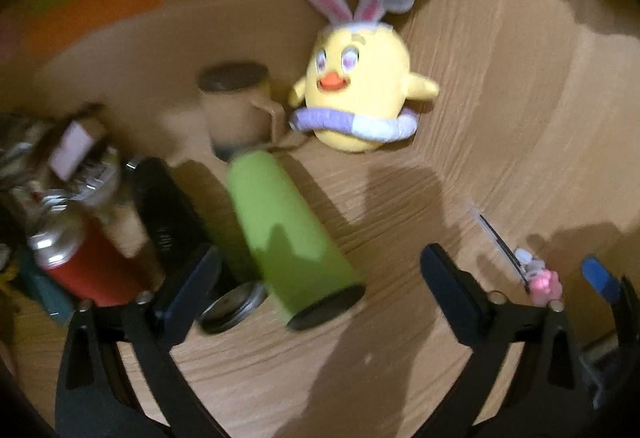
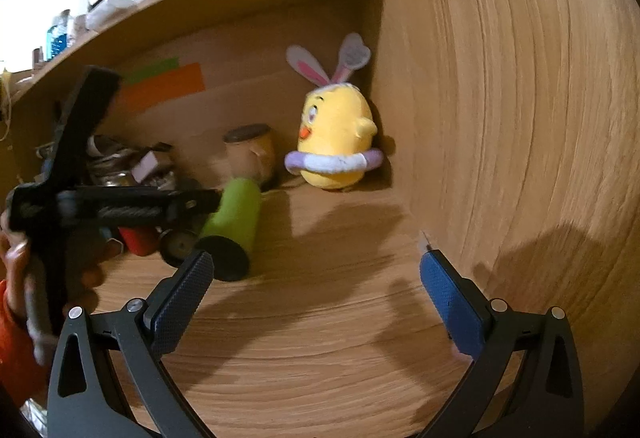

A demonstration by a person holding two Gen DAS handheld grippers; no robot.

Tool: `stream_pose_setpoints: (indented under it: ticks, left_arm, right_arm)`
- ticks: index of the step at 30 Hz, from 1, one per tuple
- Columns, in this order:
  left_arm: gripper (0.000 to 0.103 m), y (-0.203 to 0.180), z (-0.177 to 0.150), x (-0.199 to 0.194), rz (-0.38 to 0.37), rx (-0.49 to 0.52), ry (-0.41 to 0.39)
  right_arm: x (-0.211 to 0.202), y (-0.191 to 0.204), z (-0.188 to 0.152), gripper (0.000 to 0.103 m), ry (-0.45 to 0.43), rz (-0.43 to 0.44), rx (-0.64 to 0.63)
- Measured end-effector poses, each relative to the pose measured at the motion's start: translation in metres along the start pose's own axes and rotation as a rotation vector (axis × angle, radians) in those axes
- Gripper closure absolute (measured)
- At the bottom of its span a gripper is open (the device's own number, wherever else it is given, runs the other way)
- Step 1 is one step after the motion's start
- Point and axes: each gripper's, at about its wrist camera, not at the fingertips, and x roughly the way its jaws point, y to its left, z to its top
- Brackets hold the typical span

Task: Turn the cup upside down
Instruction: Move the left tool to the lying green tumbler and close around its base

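Note:
A green cup with a black rim lies on its side on the wooden desk, its dark mouth toward me. It also shows in the right wrist view. My left gripper is open, its jaws wide apart, with the cup's mouth end just ahead between them. My right gripper is open and empty, the cup ahead to its left. The left gripper's body shows at the left of the right wrist view, held by a hand.
A brown mug stands upright behind the cup. A yellow chick plush with bunny ears sits in the corner. A red can, a black object, a round lid and clutter lie left. A pen lies right by the wooden side wall.

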Motion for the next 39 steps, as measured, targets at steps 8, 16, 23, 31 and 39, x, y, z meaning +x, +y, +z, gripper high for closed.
stream_pose_setpoints:
  ticks: [8, 16, 23, 31, 39]
  left_arm:
    - [0.021, -0.008, 0.001, 0.051, 0.059, -0.002, 0.074]
    - [0.021, -0.018, -0.007, 0.061, 0.149, 0.054, 0.071]
    - [0.032, -0.019, -0.039, 0.059, 0.081, 0.044, 0.15]
    - [0.085, -0.013, -0.052, 0.044, -0.002, -0.001, 0.191]
    - [0.01, -0.024, -0.036, -0.001, -0.001, -0.019, 0.059]
  right_arm:
    - [0.016, -0.018, 0.0, 0.0, 0.033, 0.004, 0.029]
    - [0.013, -0.024, -0.001, 0.0, 0.031, 0.01, 0.049]
    - [-0.003, -0.032, -0.001, 0.0, 0.018, -0.001, 0.079]
    - [-0.014, -0.026, -0.002, 0.0, 0.006, 0.008, 0.077]
    - [-0.019, -0.021, -0.004, 0.0, -0.003, 0.008, 0.057]
